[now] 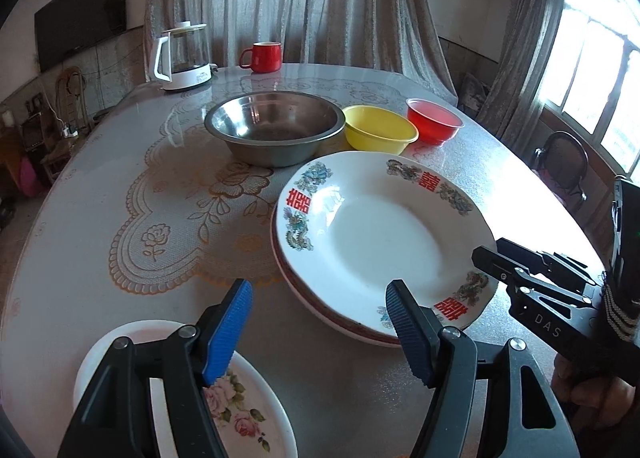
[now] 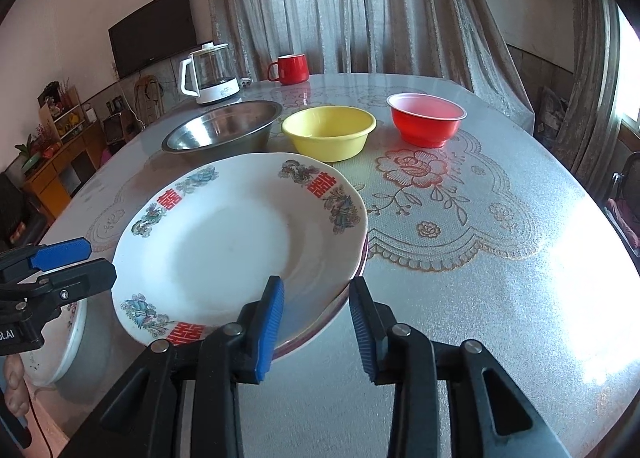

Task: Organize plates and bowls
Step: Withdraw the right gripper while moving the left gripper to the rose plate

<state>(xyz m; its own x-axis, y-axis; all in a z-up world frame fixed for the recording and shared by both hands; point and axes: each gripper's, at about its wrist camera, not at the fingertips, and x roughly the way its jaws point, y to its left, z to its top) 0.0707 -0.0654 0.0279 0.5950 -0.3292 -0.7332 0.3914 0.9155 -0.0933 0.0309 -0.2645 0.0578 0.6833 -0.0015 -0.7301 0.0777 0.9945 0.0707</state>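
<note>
A stack of white plates (image 1: pixel 380 234) with red characters and dragon prints lies on the round table (image 1: pixel 72 258), near the front. In the right wrist view, the near right rim of the stack (image 2: pixel 224 242) lies between the fingers of my right gripper (image 2: pixel 316 322); a gap shows and the pads do not press on it. My left gripper (image 1: pixel 320 322) stands open over bare table, with a white rose-print plate (image 1: pixel 248 410) under its left finger. Behind the stack stand a steel bowl (image 1: pixel 276 126), a yellow bowl (image 1: pixel 380 130) and a red bowl (image 1: pixel 434 120). The right gripper (image 1: pixel 486 252) shows at the stack's right edge.
A glass kettle (image 1: pixel 182 58) and a red mug (image 1: pixel 262 56) stand at the table's far edge before the curtains. A lace mat (image 2: pixel 432 210) covers the table's middle. A dark chair (image 1: pixel 560 166) stands beyond the right edge. The left gripper (image 2: pixel 84 262) reaches in at the left.
</note>
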